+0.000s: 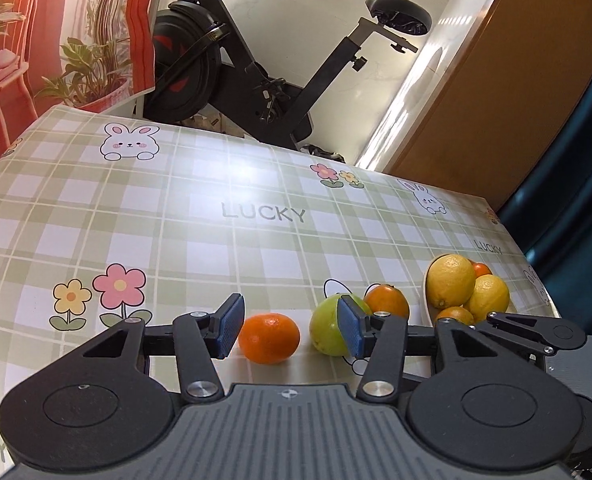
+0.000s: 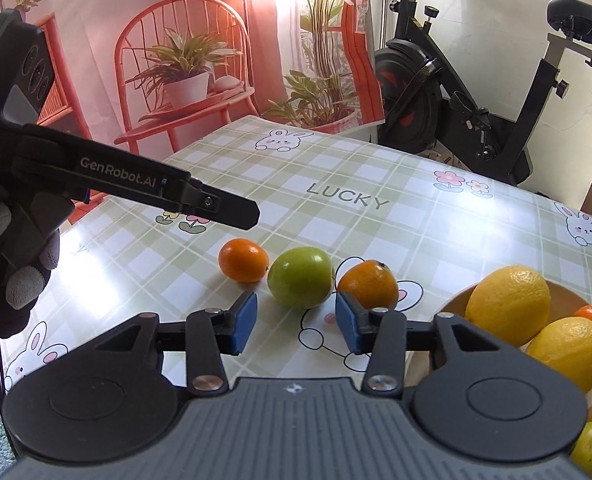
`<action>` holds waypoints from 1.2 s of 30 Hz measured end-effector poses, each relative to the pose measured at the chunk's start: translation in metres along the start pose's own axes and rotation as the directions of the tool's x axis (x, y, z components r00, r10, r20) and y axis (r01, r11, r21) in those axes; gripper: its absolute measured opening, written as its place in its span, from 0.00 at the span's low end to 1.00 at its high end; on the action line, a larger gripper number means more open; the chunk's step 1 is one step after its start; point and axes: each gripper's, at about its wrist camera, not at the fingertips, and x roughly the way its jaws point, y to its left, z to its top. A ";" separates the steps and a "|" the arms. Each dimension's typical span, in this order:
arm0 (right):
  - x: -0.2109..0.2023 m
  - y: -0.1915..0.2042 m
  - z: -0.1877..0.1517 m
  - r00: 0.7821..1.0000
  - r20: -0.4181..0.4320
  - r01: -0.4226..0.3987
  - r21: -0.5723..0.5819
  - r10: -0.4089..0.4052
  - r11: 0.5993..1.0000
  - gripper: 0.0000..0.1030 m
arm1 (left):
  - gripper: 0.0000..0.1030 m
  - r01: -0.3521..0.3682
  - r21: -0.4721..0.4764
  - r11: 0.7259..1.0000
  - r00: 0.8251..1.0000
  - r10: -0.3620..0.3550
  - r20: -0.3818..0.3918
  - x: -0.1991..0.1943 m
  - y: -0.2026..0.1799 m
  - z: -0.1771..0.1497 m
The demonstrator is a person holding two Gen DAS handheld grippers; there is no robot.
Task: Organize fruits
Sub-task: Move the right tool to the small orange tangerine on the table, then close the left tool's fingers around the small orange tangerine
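Step in hand: I centre my left tool [image 1: 290, 326], jaws apart and empty, on the small orange [image 1: 270, 338] before squeezing. Right tool [image 2: 295, 324] likewise apart, empty, facing the green fruit [image 2: 300, 276]. Loose left of the bowl [image 2: 454, 304]: two oranges, one green fruit. In the bowl: two lemons, smaller fruits partly hidden.

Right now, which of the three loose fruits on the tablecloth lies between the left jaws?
The orange tangerine at the left end of the row; the green fruit and other orange fruit lie further right.

bowl [image 2: 456, 300] cut off at right edge, green fruit [image 1: 328, 330] partly hidden
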 end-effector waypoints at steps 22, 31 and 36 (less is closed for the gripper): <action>0.011 0.005 -0.010 0.999 -0.050 -0.019 0.018 0.020 1.000 0.45 | 0.43 0.087 -0.103 0.991 0.993 -0.094 -0.069 0.032 0.031 -0.011; 0.013 0.005 -0.015 0.998 -0.062 -0.031 0.036 0.033 0.999 0.45 | 0.38 0.107 -0.031 0.994 0.988 -0.110 -0.110 0.024 0.021 -0.026; 0.009 0.007 -0.018 0.997 -0.065 -0.041 0.042 0.044 0.998 0.45 | 0.38 0.136 0.005 0.991 0.980 -0.134 -0.148 0.020 0.008 -0.036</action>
